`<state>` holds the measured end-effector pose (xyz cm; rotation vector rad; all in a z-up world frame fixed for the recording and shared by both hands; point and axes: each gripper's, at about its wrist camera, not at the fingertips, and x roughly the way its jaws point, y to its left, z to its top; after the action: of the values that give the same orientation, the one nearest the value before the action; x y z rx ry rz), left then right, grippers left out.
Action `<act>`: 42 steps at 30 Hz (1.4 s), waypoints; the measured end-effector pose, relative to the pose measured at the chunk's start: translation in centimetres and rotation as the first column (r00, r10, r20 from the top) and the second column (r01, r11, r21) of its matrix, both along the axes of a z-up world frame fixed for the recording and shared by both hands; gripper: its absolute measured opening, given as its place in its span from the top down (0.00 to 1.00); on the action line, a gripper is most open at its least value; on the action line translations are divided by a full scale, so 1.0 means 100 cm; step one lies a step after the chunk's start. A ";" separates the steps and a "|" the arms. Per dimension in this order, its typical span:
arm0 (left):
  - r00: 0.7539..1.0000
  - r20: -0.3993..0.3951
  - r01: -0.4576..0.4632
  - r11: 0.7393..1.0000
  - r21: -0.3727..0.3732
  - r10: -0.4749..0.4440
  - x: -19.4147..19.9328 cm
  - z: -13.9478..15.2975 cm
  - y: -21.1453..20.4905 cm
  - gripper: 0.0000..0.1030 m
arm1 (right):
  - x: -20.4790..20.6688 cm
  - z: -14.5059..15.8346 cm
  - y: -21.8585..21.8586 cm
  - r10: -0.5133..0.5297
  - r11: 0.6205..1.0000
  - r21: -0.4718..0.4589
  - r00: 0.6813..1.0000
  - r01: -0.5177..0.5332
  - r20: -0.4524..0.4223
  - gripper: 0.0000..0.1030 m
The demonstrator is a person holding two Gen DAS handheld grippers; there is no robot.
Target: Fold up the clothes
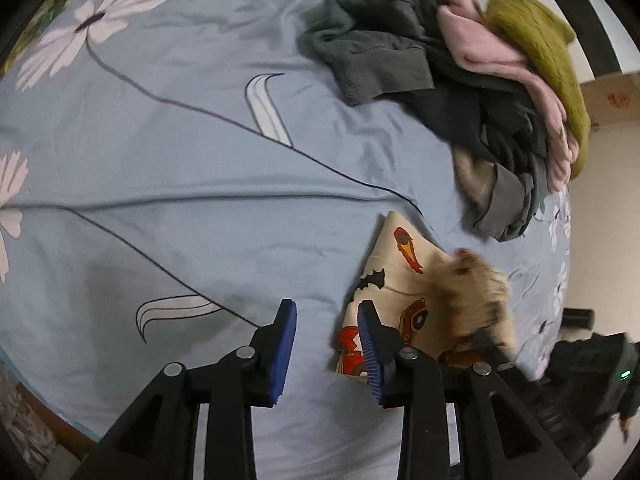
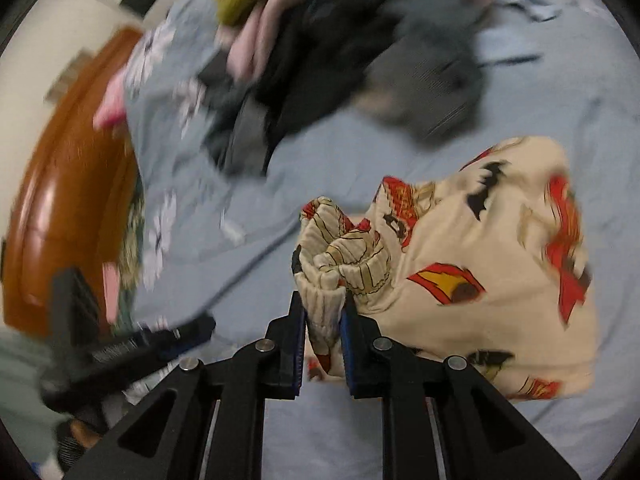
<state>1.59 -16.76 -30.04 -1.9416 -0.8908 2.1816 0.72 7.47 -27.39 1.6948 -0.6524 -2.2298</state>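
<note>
A cream garment (image 1: 400,276) printed with red cartoon cars and black bats lies bunched on the blue flowered bedsheet (image 1: 160,200). My left gripper (image 1: 327,312) hovers over the sheet just left of it, open, with nothing between its blue pads. In the right wrist view my right gripper (image 2: 323,304) is shut on the garment's ribbed cuff (image 2: 344,248), and the rest of the cream garment (image 2: 480,248) trails to the right, blurred by motion. The left gripper (image 2: 120,348) shows there as a dark blur at the lower left.
A heap of unfolded clothes (image 1: 440,60), dark grey, pink and olive green, sits at the far right of the bed, also seen as the heap (image 2: 340,60). A brown wooden bed end (image 2: 60,200) curves along the left. A cardboard box (image 1: 612,96) stands beyond the bed.
</note>
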 end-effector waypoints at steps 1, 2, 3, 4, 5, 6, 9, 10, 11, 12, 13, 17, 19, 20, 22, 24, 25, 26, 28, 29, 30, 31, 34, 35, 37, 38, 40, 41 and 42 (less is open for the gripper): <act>1.000 0.003 0.001 1.000 0.008 -0.001 -0.001 -0.002 -0.001 0.64 | 0.002 -0.007 -0.012 0.020 0.999 0.028 1.000 -0.020 0.017 0.81; 1.000 0.003 0.007 1.000 0.014 -0.007 -0.002 -0.002 -0.001 0.63 | 0.004 -0.011 -0.019 0.036 0.998 0.054 0.999 -0.038 0.030 0.81; 1.000 0.003 0.016 1.000 0.021 -0.016 -0.004 -0.002 0.001 0.62 | 0.006 -0.016 -0.025 0.054 0.995 0.077 0.998 -0.057 0.044 0.79; 1.000 0.001 0.030 0.999 0.038 -0.031 -0.008 -0.001 0.005 0.62 | 0.008 -0.018 -0.029 0.070 0.993 0.087 0.996 -0.074 0.055 0.69; 0.999 -0.002 0.045 0.998 0.054 -0.045 -0.012 -0.001 0.009 0.61 | 0.010 -0.018 -0.028 0.089 0.993 0.072 0.994 -0.093 0.062 0.64; 0.998 -0.013 0.067 0.995 0.073 -0.066 -0.017 0.001 0.015 0.60 | 0.013 -0.017 -0.027 0.114 0.992 0.043 0.991 -0.117 0.066 0.53; 0.984 -0.043 0.179 0.979 0.098 -0.176 -0.037 0.007 0.046 0.53 | 0.026 -0.005 -0.009 0.130 0.991 0.008 0.991 -0.130 0.042 0.50; 0.976 -0.057 0.215 0.971 0.104 -0.210 -0.043 0.008 0.058 0.50 | 0.030 -0.001 0.002 0.096 0.995 0.022 0.994 -0.097 0.044 0.50; 0.967 -0.071 0.251 0.962 0.109 -0.244 -0.049 0.010 0.070 0.47 | 0.034 0.001 0.018 0.044 0.999 0.030 0.998 -0.045 0.051 0.50; 0.951 -0.069 0.306 0.945 0.112 -0.300 -0.057 0.006 0.090 0.43 | 0.038 0.003 0.035 -0.013 1.000 0.028 0.998 0.011 0.060 0.50; 0.943 -0.067 0.333 0.937 0.108 -0.327 -0.061 0.003 0.099 0.43 | 0.042 0.004 0.053 -0.069 0.997 0.026 0.995 0.068 0.069 0.50; 0.906 -0.011 0.423 0.905 0.038 -0.423 -0.078 -0.029 0.142 0.43 | 0.057 0.011 0.114 -0.216 0.976 0.041 0.973 0.214 0.075 0.50; 0.904 0.069 0.423 0.906 -0.011 -0.422 -0.083 -0.053 0.150 0.43 | 0.060 0.012 0.131 -0.237 0.971 0.049 0.969 0.234 0.075 0.50; 0.904 0.086 0.422 0.907 -0.016 -0.419 -0.084 -0.058 0.150 0.43 | 0.060 0.011 0.136 -0.241 0.970 0.056 0.968 0.237 0.076 0.50; 0.914 0.101 0.395 0.918 -0.013 -0.392 -0.085 -0.062 0.149 0.43 | 0.057 0.008 0.145 -0.247 0.968 0.070 0.966 0.242 0.081 0.50; 0.932 0.075 0.353 0.935 0.024 -0.354 -0.085 -0.057 0.147 0.43 | 0.055 0.007 0.154 -0.259 0.965 0.068 0.962 0.254 0.084 0.50; 0.936 0.066 0.342 0.938 0.052 -0.345 -0.084 -0.055 0.147 0.43 | 0.055 0.006 0.158 -0.266 0.963 0.064 0.960 0.262 0.085 0.50; 0.940 0.057 0.331 0.940 0.080 -0.336 -0.083 -0.053 0.147 0.43 | 0.055 0.006 0.164 -0.274 0.961 0.059 0.958 0.269 0.087 0.50; 0.936 0.081 0.336 0.937 0.092 -0.344 -0.083 -0.056 0.153 0.43 | 0.055 0.005 0.172 -0.288 0.957 0.049 0.953 0.285 0.092 0.50; 0.933 0.093 0.341 0.937 0.073 -0.346 -0.083 -0.058 0.155 0.43 | 0.053 0.005 0.174 -0.291 0.957 0.048 0.952 0.288 0.093 0.50; 0.934 0.103 0.337 0.940 0.058 -0.341 -0.084 -0.062 0.156 0.43 | 0.051 0.005 0.177 -0.290 0.957 0.051 0.952 0.287 0.093 0.50; 0.943 0.112 0.308 0.949 0.068 -0.314 -0.085 -0.064 0.153 0.43 | 0.049 0.005 0.180 -0.289 0.957 0.053 0.953 0.286 0.092 0.50; 0.959 0.111 0.251 0.962 0.103 -0.262 -0.085 -0.063 0.146 0.49 | 0.049 0.010 0.191 -0.284 0.958 0.061 0.955 0.280 0.086 0.50; 0.963 0.105 0.238 0.964 0.115 -0.250 -0.085 -0.062 0.144 0.55 | 0.049 0.010 0.194 -0.286 0.958 0.060 0.954 0.281 0.088 0.50; 0.965 0.093 0.232 0.965 0.122 -0.243 -0.083 -0.057 0.141 0.80 | 0.048 0.008 0.199 -0.293 0.956 0.057 0.951 0.288 0.096 0.50; 0.965 0.081 0.237 0.964 0.124 -0.248 -0.081 -0.054 0.142 0.86 | 0.048 0.007 0.200 -0.295 0.955 0.054 0.950 0.291 0.099 0.50; 0.966 0.047 0.247 0.959 0.141 -0.256 -0.078 -0.046 0.144 0.90 | 0.046 0.007 0.202 -0.300 0.954 0.047 0.948 0.297 0.102 0.50; 0.964 0.034 0.256 0.954 0.154 -0.264 -0.076 -0.039 0.146 0.90 | 0.046 0.006 0.203 -0.303 0.953 0.043 0.947 0.300 0.104 0.50; 0.962 0.020 0.264 0.950 0.167 -0.271 -0.074 -0.033 0.149 0.91 | 0.045 0.006 0.204 -0.303 0.953 0.040 0.947 0.301 0.105 0.50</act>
<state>-5.84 -1.90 -33.35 -1.9100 -0.7346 1.8629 5.19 27.86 -26.75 1.8480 -0.9763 -2.3618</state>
